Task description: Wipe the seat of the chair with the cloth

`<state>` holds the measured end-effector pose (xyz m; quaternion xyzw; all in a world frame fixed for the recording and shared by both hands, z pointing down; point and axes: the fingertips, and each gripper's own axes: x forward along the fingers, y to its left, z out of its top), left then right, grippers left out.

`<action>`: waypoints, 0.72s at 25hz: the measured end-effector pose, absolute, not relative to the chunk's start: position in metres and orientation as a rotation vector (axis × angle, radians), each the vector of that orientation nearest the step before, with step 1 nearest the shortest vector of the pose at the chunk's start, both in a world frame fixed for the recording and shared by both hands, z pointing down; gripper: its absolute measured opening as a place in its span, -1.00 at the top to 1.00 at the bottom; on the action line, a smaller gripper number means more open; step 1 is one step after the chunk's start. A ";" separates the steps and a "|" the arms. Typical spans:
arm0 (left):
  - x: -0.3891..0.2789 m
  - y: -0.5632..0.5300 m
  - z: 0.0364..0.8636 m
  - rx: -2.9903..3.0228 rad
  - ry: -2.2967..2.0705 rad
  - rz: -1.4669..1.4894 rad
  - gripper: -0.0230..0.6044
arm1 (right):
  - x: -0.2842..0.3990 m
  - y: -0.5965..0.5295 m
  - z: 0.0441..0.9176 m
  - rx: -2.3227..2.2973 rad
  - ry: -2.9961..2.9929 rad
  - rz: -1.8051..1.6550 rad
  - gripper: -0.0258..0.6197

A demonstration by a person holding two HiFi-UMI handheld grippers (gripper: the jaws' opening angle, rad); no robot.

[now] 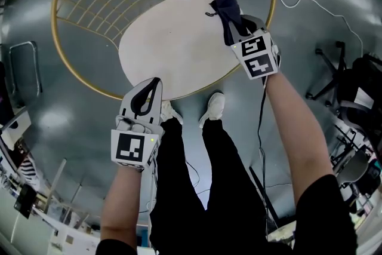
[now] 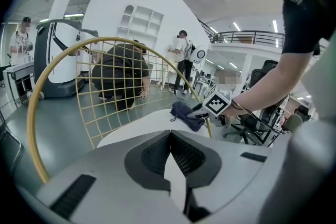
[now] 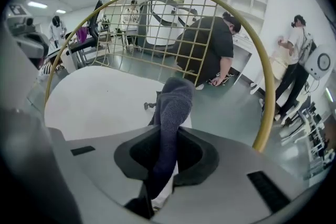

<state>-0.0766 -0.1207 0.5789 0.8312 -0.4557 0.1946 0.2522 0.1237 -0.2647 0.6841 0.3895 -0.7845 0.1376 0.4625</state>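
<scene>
White seat (image 1: 179, 48): R hand-held gripper (image 1: 234, 25) pinches dark cloth (image 1: 227, 6) over it; L hand-held gripper (image 1: 154, 85) closed, empty.

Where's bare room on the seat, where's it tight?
The seat is bare across middle and left, from the wire back to the front rim. Tight at the far right edge, where the right gripper clamps the cloth; left gripper hovers at the front rim.
</scene>
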 end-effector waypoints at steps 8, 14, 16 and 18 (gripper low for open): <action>-0.057 -0.126 0.571 2.286 -1.221 0.535 0.89 | 0.154 -0.271 0.674 1.040 -1.824 0.255 0.72; -0.058 -0.124 0.572 2.280 -1.229 0.536 0.89 | 0.155 -0.272 0.677 1.053 -1.817 0.247 0.72; -0.058 -0.122 0.573 2.274 -1.229 0.537 0.89 | 0.155 -0.273 0.677 1.054 -1.819 0.247 0.72; -0.060 -0.121 0.574 2.272 -1.227 0.539 0.89 | 0.155 -0.273 0.677 1.055 -1.819 0.246 0.72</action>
